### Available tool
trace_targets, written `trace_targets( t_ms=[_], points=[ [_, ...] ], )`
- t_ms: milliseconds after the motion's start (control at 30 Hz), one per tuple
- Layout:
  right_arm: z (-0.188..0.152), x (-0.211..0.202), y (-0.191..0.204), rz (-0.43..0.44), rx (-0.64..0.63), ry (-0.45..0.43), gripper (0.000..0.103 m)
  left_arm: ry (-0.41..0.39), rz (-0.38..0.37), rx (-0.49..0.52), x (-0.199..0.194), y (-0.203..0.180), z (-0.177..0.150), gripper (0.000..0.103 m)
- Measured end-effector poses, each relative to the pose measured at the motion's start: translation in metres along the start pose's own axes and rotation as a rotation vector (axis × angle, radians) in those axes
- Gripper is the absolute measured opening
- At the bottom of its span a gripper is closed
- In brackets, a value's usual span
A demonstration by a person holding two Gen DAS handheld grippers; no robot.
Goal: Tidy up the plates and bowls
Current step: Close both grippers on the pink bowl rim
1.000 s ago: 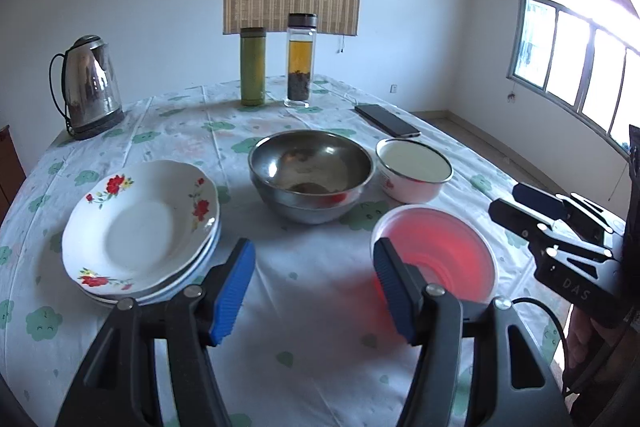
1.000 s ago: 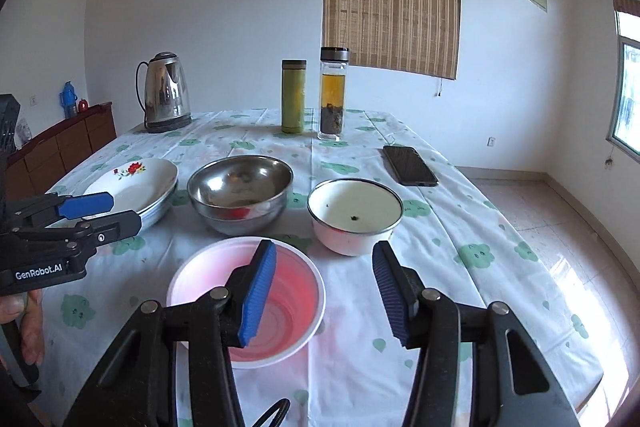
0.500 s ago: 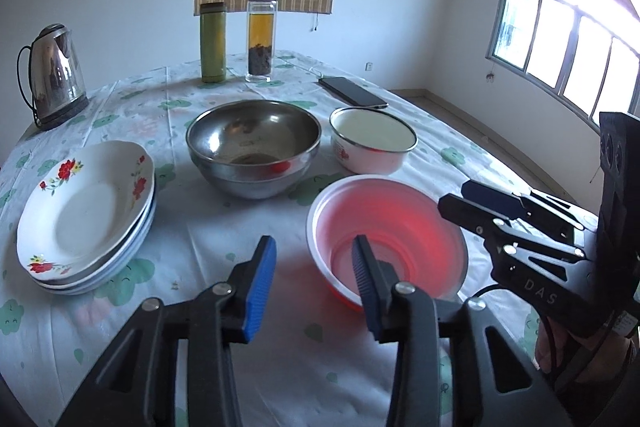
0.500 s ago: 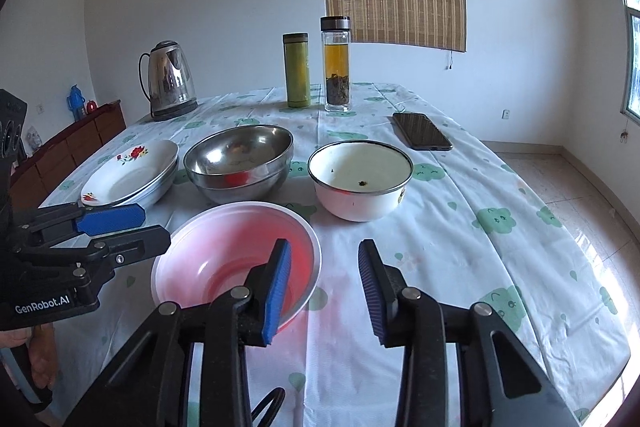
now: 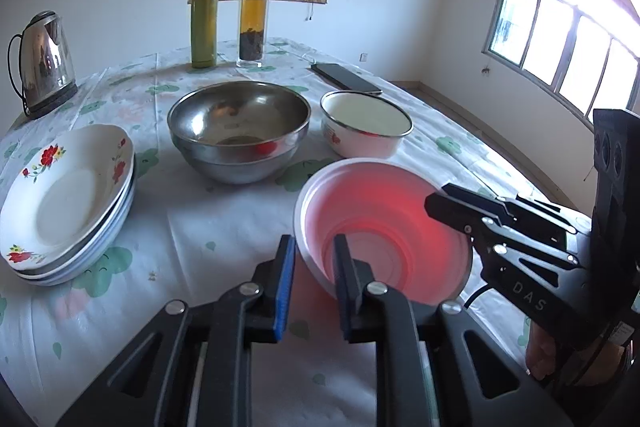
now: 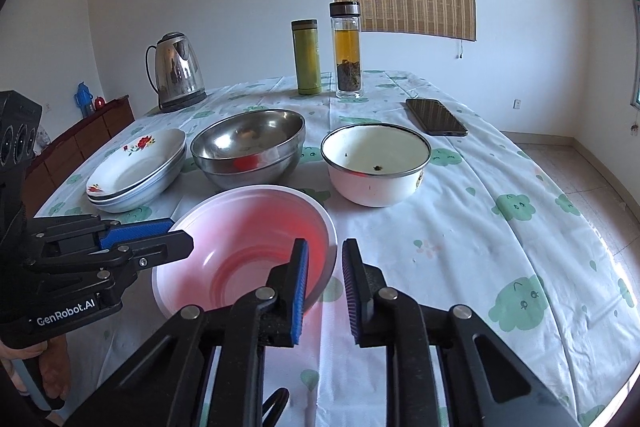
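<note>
Where both sets of jaws stood wide apart a second ago, they have now narrowed onto the pink bowl (image 5: 384, 231), one on each side. The left gripper (image 5: 314, 259) straddles the bowl's near left rim, one blue pad outside the wall and one inside, with a small gap still visible. The right gripper (image 6: 323, 265) does the same at the bowl's right rim, jaws narrow around the wall. Whether either pair presses the rim cannot be told. The bowl sits at the near edge of the desk (image 6: 480, 227), in front of the steel bowl (image 5: 239, 129) and the white enamel bowl (image 5: 366, 123), both unmoved. The stacked floral plates (image 5: 66, 199) stay at the left.
</note>
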State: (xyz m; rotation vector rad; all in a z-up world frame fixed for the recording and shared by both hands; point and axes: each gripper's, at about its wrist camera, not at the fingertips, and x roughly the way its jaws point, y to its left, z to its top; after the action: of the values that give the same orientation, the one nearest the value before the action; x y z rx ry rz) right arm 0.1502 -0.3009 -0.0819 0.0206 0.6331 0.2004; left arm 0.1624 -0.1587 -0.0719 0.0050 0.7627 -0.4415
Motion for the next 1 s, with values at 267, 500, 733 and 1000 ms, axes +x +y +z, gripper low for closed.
trace_targets(
  t_ms=[267,500,733,1000],
  points=[
    [-0.001,0.0,0.001,-0.003,0.001,-0.007,0.015,-0.002,-0.017,-0.022,0.0,0.003,-0.001,0.017],
    [-0.001,-0.002,0.0,-0.018,-0.009,-0.017,0.015,-0.006,-0.025,-0.035,0.001,0.005,-0.002,0.014],
    [-0.001,-0.004,0.006,-0.035,-0.044,-0.029,0.012,-0.014,-0.024,-0.049,0.0,0.007,-0.002,0.009],
    [0.005,-0.002,0.002,-0.002,-0.007,-0.016,0.009,-0.024,-0.031,-0.076,-0.005,0.012,0.002,0.007]
  ],
)
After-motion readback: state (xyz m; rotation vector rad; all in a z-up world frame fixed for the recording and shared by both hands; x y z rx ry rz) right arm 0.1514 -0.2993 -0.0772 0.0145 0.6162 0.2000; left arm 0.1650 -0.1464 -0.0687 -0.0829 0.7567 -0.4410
